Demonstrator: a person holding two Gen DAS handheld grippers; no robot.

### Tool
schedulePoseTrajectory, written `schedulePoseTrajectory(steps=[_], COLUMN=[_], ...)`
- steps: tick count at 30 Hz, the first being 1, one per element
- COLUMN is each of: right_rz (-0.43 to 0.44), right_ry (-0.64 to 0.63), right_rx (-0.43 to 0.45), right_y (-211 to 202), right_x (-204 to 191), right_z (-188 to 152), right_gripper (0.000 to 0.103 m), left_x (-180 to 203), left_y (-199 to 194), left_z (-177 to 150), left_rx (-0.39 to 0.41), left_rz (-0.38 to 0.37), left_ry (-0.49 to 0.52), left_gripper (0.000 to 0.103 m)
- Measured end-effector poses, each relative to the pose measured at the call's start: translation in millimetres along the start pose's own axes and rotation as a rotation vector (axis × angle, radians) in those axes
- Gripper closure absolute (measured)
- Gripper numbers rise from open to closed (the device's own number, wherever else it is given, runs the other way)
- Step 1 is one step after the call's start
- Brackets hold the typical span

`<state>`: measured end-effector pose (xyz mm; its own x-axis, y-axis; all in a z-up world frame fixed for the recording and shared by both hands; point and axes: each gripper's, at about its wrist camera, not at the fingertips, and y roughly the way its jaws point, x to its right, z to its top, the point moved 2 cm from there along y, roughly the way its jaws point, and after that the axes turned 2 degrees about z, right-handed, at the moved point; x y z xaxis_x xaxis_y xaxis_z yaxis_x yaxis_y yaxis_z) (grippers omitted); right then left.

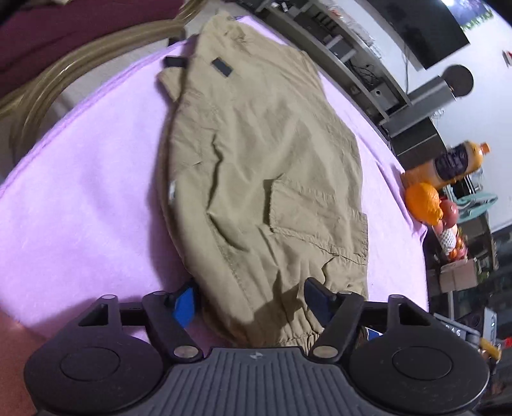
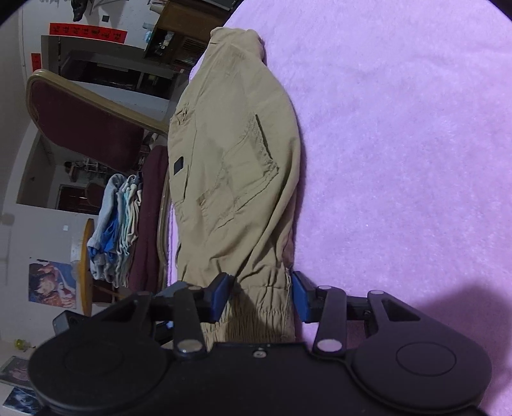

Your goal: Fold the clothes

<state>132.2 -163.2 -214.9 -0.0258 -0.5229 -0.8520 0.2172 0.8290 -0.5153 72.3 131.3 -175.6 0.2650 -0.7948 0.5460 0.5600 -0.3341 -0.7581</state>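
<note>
Khaki cargo trousers (image 1: 262,166) lie lengthwise on a purple cloth (image 1: 80,208) that covers the table. In the left wrist view my left gripper (image 1: 249,300) stands open at the near end. Its blue-padded fingers are wide apart, with an elastic leg cuff (image 1: 297,339) and loose fabric between them. In the right wrist view the trousers (image 2: 230,166) stretch away along the purple cloth (image 2: 400,160) near its left edge. My right gripper (image 2: 260,296) is narrowed onto the gathered leg cuff (image 2: 262,313), and both pads touch it.
An orange drink bottle (image 1: 448,163) and fruit (image 1: 422,201) sit at the table's right edge. Beyond them are a shelf unit (image 1: 345,54) and a dark screen (image 1: 425,28). A maroon chair (image 2: 86,128) holding a stack of folded clothes (image 2: 118,224) stands to the left.
</note>
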Motion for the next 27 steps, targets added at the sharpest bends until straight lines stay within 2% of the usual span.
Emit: schedulePoseTrajectory(steps=[1, 2, 3, 4, 6, 9, 12, 15, 21, 24, 27], right_rz=[-0.022, -0.048, -0.073, -0.099, -0.120, -0.120, -0.120, -0.120, -0.163, -0.189, -0.214], right_ry=[-0.019, -0.040, -0.061, -0.082, -0.099, -0.094, -0.089, -0.084, -0.013, 0.029, 0.065], right_rx=[0.005, 0.010, 0.014, 0.019, 0.042, 0.076, 0.110, 0.144, 0.121, 0.099, 0.094], right_y=[0.2, 0.4, 0.6, 0.7, -8.0, -34.8, -61.6, -88.4, -100.7, -102.3, -92.9], right_x=[-2.6, -5.6, -8.6, -11.6, -20.2, -31.2, -42.1, -53.1, -37.2, -25.1, -20.6], right_z=[-1.5, -3.2, -4.9, -6.5, -9.5, -14.0, -18.5, -23.0, -51.3, -67.6, -69.1], right_gripper=[0.062, 0.065, 0.076, 0.080, 0.083, 0.084, 0.084, 0.084, 0.083, 0.083, 0.083], left_x=[3.8, 7.6, 11.4, 15.2, 22.8, 34.1, 45.1, 56.5, 46.1, 30.8, 29.9], left_y=[-1.2, -2.4, -3.6, -4.8, -7.3, -11.4, -21.4, -28.8, -35.6, -19.0, -12.5], left_z=[0.5, 1.0, 1.5, 2.0, 3.0, 4.5, 4.1, -12.5, -63.0, -74.8, -77.9], left_rx=[0.001, 0.001, 0.002, 0.003, 0.004, 0.005, -0.016, -0.067, -0.173, -0.225, -0.243], left_rz=[0.000, -0.001, -0.001, -0.002, -0.003, -0.011, -0.096, -0.128, -0.116, -0.099, -0.084], left_ry=[0.007, 0.013, 0.020, 0.026, 0.040, 0.054, 0.006, -0.002, -0.027, -0.074, -0.052], left_gripper=[0.065, 0.069, 0.074, 0.079, 0.084, 0.085, 0.085, 0.086, 0.085, 0.083, 0.083])
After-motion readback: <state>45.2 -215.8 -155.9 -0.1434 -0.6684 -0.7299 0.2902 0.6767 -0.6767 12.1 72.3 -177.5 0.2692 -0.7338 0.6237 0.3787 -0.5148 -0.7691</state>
